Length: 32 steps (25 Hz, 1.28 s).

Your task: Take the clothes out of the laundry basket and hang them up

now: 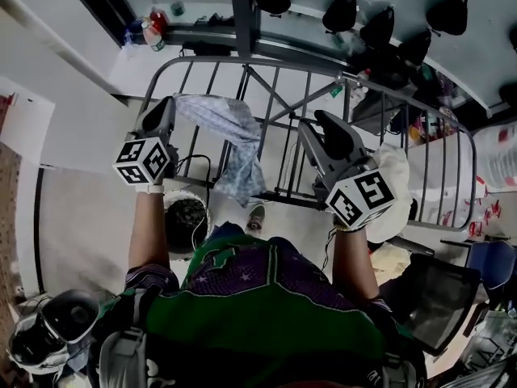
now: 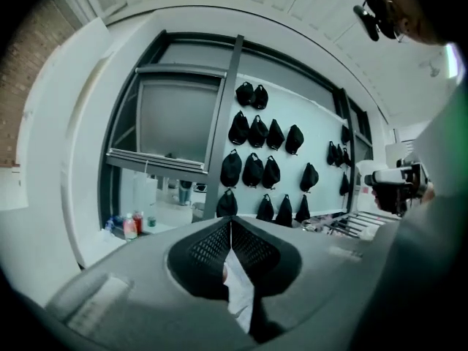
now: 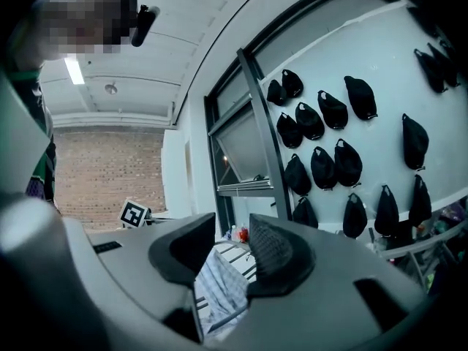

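A pale blue checked cloth (image 1: 234,140) hangs down over a rail of the grey metal drying rack (image 1: 194,60). My left gripper (image 1: 168,102) is shut on its upper corner at the rack's left end. In the left gripper view, the jaws (image 2: 231,232) are closed with a strip of the light cloth (image 2: 240,291) pinched between them. My right gripper (image 1: 323,121) hovers over the rack's right half with its jaws apart and nothing in them. In the right gripper view (image 3: 230,240), the checked cloth (image 3: 219,291) shows below, through the gap. A white garment (image 1: 396,180) lies on the rack beside the right gripper.
A round white bucket (image 1: 187,215) with dark contents stands on the floor under the left arm. Black caps (image 1: 355,10) hang on the wall behind the rack. Bottles (image 1: 153,31) sit on a ledge at the back left. A dark chair (image 1: 436,297) is at the lower right.
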Each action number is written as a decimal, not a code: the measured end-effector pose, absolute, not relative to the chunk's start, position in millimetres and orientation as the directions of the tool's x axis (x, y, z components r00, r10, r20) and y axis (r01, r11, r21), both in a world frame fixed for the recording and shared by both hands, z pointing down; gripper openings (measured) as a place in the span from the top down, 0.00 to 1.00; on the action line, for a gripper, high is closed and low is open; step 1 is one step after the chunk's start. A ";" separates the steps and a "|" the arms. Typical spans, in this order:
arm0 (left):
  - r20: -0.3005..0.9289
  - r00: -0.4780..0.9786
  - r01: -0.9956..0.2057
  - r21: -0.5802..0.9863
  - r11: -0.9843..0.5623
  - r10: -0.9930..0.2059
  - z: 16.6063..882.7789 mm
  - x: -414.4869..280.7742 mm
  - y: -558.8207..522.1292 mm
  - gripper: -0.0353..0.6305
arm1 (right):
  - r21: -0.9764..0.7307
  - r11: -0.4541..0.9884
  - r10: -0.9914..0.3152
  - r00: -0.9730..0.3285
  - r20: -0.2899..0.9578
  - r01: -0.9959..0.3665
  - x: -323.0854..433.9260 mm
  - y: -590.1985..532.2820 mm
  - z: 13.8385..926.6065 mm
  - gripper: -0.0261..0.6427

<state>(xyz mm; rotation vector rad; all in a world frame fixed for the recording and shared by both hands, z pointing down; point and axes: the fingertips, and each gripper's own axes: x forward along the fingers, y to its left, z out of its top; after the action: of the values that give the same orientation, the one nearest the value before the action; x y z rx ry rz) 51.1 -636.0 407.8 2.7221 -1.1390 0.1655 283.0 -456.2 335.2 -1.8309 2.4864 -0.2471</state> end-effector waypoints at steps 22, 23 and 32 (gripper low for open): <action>0.215 0.390 -0.921 0.065 -0.385 -0.895 440.7 -106.5 -642.2 0.92 | -0.154 0.392 -0.910 -0.407 0.082 -0.907 238.8 -461.3 341.0 0.76; 0.232 0.382 -0.924 0.067 -0.377 -0.895 451.2 -108.6 -643.8 0.92 | -0.154 0.395 -0.908 -0.410 0.084 -0.906 237.7 -462.7 342.5 0.76; 0.361 0.326 -0.943 0.055 -0.330 -0.874 528.4 -115.1 -644.9 0.91 | -0.149 0.402 -0.900 -0.420 0.118 -0.903 231.5 -472.8 355.1 0.76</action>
<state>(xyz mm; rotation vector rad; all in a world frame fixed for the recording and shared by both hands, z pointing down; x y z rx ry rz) -115.1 -644.9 528.4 2.3388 -1.6420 0.3909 231.5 -472.8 355.1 -1.7020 2.6458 -0.3010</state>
